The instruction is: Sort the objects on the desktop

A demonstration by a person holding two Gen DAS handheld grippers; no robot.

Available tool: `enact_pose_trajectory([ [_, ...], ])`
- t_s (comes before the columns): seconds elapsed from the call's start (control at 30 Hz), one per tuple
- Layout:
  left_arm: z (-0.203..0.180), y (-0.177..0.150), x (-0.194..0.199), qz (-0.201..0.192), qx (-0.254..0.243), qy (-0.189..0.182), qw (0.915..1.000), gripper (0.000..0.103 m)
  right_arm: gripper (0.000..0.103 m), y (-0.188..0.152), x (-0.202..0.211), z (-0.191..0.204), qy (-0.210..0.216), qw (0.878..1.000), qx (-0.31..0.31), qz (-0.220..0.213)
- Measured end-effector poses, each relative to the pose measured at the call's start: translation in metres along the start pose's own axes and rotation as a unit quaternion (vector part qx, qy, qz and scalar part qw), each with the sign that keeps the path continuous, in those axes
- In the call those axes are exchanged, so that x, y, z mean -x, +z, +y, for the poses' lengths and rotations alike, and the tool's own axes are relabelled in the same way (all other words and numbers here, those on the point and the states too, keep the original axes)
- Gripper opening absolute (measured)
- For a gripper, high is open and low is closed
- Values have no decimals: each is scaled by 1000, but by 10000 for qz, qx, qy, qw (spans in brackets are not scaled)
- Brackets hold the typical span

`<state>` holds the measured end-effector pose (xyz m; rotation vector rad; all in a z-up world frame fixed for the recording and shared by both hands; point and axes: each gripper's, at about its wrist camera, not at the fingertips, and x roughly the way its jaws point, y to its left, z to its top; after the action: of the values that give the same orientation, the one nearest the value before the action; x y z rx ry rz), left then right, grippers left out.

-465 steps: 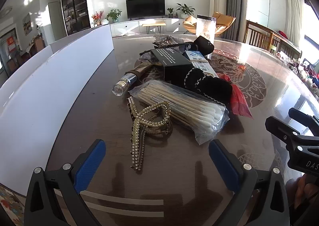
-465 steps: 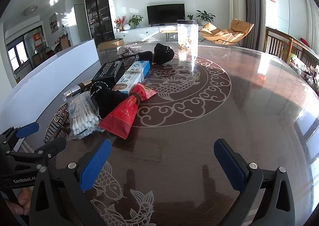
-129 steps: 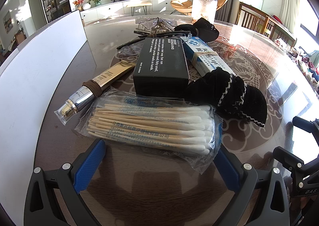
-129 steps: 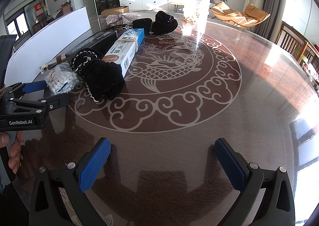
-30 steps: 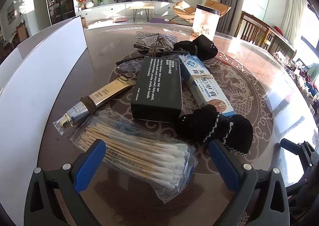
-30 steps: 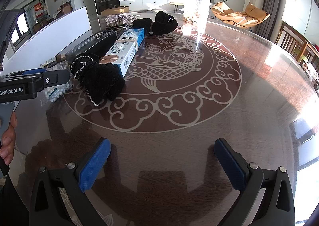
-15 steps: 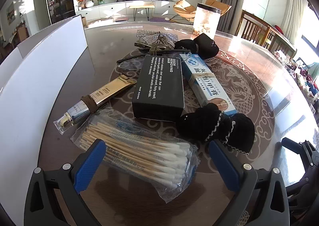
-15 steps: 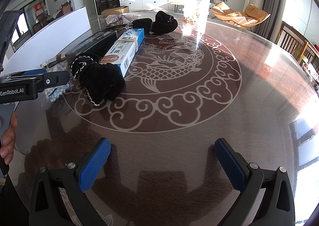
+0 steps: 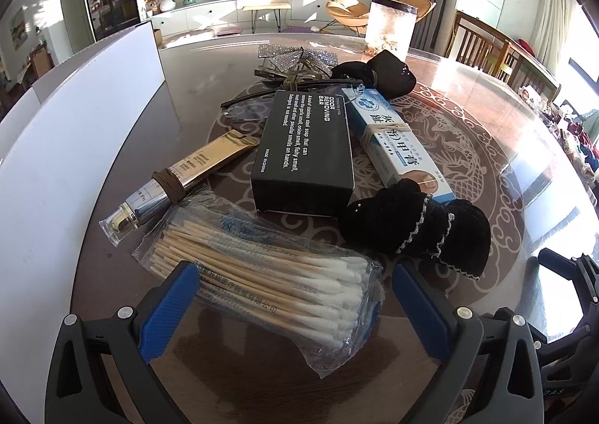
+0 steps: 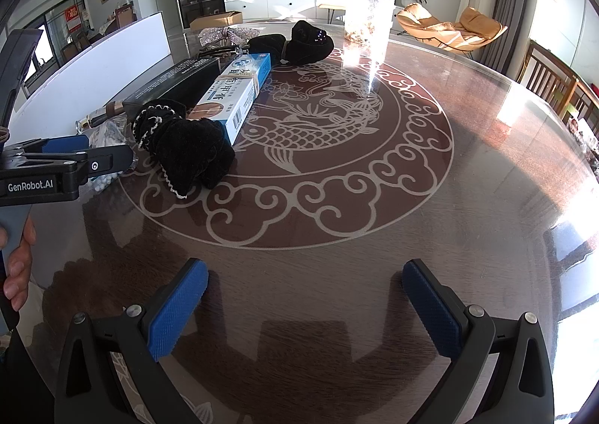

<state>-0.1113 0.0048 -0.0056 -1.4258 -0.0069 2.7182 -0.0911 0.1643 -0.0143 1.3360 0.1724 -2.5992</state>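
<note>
The left gripper (image 9: 290,296) is spread wide with its blue pads either side of one bag of cotton swabs (image 9: 262,274) lying on the round table (image 10: 468,180), gripping nothing. Beyond the bag lie one black scrunchie (image 9: 415,225), one gold tube (image 9: 179,180), one black box (image 9: 305,150) and one blue box (image 9: 397,143), packed close together, with a white board (image 9: 75,147) walling the left edge. The right gripper (image 10: 305,304) hangs released over wide bare tabletop.

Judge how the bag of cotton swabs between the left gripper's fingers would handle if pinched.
The bag of cotton swabs probably weighs little. Its crinkled clear film looks slippery and loose, so the open left gripper might grab film alone. The packed wooden sticks should keep it fairly stiff lengthwise.
</note>
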Motion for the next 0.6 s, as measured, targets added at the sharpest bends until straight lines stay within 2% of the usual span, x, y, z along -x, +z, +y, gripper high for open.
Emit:
enact_pose_trajectory([
  [0.4, 6, 4, 14, -86, 77, -36, 9999, 103, 103, 0, 0, 0, 1, 10000, 1, 0],
  [0.6, 30, 16, 27, -187, 409, -233, 9987, 103, 103, 0, 0, 0, 1, 10000, 1, -1],
])
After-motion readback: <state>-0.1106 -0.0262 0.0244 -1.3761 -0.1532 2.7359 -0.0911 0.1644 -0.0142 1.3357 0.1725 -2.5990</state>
